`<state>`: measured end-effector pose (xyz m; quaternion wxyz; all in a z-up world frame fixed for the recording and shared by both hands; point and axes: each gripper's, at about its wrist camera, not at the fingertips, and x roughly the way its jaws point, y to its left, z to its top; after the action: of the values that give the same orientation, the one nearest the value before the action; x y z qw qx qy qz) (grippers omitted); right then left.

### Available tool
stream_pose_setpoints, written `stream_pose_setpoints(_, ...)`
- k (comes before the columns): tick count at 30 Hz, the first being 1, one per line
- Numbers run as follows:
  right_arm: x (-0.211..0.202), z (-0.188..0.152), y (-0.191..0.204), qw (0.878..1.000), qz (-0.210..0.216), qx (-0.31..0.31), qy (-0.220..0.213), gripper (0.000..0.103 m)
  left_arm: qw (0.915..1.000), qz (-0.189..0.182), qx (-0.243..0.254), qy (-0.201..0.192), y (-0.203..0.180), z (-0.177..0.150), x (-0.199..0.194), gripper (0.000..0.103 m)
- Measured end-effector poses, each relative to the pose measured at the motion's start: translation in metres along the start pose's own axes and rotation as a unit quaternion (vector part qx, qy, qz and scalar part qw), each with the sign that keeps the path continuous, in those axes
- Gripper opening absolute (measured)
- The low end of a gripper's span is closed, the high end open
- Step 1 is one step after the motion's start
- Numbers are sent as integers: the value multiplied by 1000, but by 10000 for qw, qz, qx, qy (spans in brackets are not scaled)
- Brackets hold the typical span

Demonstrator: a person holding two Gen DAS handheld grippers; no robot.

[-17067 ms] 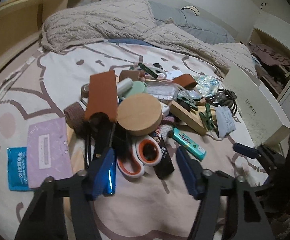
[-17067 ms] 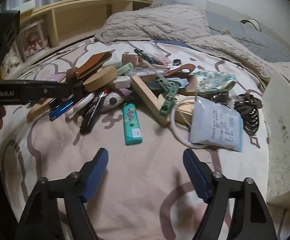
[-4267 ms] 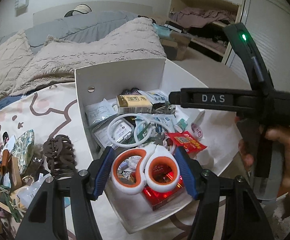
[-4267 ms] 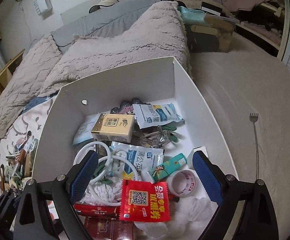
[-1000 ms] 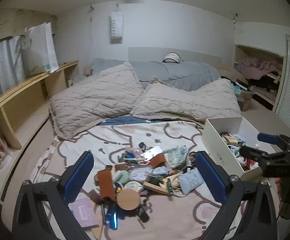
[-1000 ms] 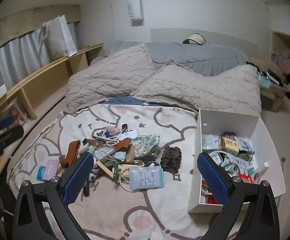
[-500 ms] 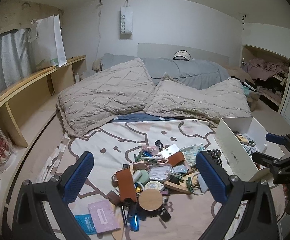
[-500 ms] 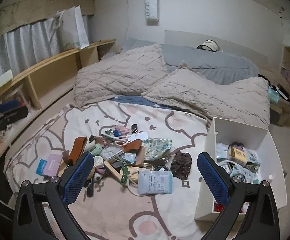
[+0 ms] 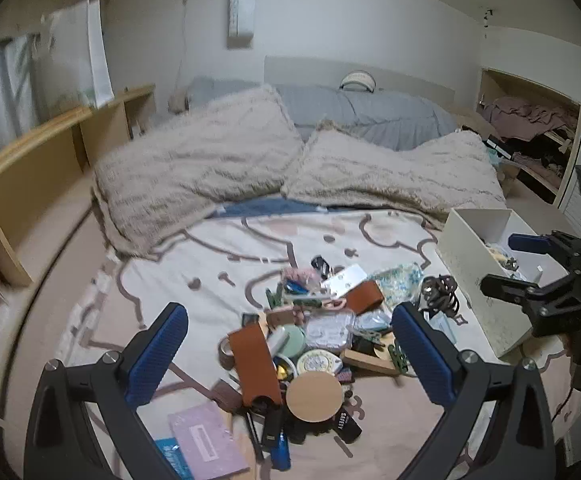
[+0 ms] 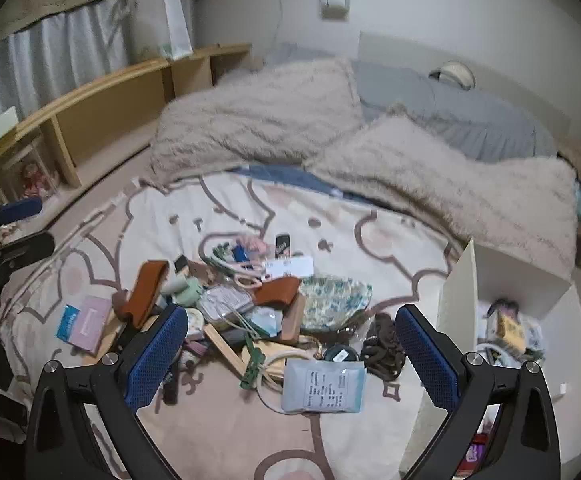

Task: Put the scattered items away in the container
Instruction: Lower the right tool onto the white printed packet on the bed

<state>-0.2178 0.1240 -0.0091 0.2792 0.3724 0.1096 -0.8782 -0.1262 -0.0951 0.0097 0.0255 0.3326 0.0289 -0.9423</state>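
In the left wrist view, the left tool (image 9: 289, 350) is seen at the bottom of the frame, released, with its blue pads (image 9: 158, 354) spread wide and nothing held between them. Just beyond it, low in the centre, a pile of scattered items (image 9: 310, 336) is spread on the patterned bed cover (image 9: 218, 264). Nearest the bottom lie a pink booklet (image 9: 206, 442) and a blue packet (image 9: 172, 456), with a round wooden lid (image 9: 314, 391) and a brown leather case (image 9: 255, 364) just above them. A brown hair claw (image 9: 439, 295) lies at the right edge of the pile, near the white container (image 9: 482, 280), which stands at the right of the frame with items already inside. The right tool (image 9: 530, 264) is visible at the far right, held above the container.

In the right wrist view, the right tool (image 10: 291, 354) fills the bottom of the frame, likewise released and empty. Between its pads a pale blue sachet (image 10: 322, 385) lies nearest, with the hair claw (image 10: 382, 346) to its right and a floral pouch (image 10: 335, 294) further up. The container (image 10: 456, 304) is at the lower right. The left tool (image 10: 10, 232) appears at the left edge. Two beige pillows (image 10: 258, 116) are seen in the upper centre, with a wooden shelf (image 10: 102, 100) at upper left.
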Motion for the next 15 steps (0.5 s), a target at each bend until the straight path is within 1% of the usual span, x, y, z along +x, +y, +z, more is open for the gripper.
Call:
stream_pose_setpoints(6, 33, -13, -17, 9990, -31, 225, 373, 103, 9999, -87, -81, 115, -2, -7, 19, 103)
stream_pose_setpoints(10, 45, -23, -26, 9974, 173, 384, 584, 103, 9992, -154, -316, 176, -3, -15, 26, 103)
stream_pose_setpoints(13, 52, -33, -32, 9960, 210, 508, 699, 103, 9983, -239, -445, 282, -3, -20, 29, 103)
stream_pose_setpoints(15, 57, -39, -34, 9953, 161, 517, 809, 103, 9980, -282, -466, 311, -5, -23, 28, 103)
